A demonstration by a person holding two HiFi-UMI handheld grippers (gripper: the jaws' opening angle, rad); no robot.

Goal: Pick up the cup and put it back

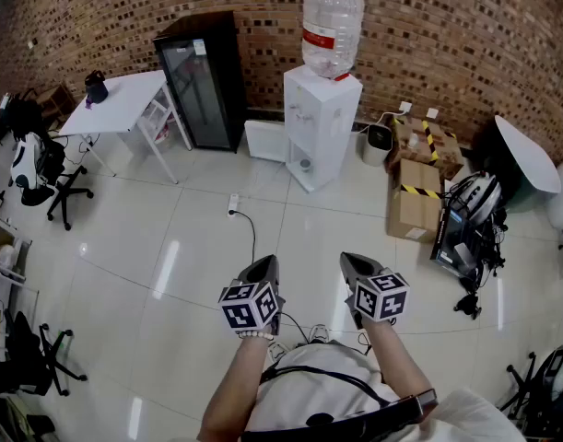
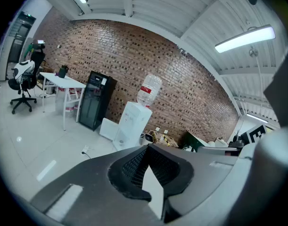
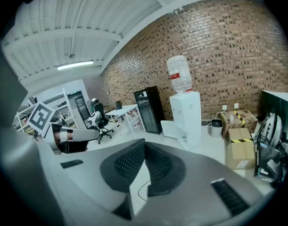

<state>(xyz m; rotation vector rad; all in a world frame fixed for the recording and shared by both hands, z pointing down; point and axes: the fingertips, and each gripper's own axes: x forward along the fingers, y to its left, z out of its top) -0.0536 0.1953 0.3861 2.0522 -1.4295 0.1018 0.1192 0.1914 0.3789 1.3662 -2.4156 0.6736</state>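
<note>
low in the frame the left claw [image 1: 264, 270] and the right claw [image 1: 355, 265] sit side by side over the white floor [image 1: 170, 238], each closed tip to tip with nothing in it. above them a power strip [image 1: 232, 204] lies on the tiles. further up, a water dispenser [image 1: 318, 127] stands beside a black fridge [image 1: 203, 81]. a small round thing [image 1: 304, 164] low on the dispenser's front may be the cup; i cannot tell.

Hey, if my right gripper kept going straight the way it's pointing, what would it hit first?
Most likely the white tiled floor, short of the water dispenser: the right gripper tilts downward and nothing stands in that line. The exact landing spot is hard to judge.
</note>
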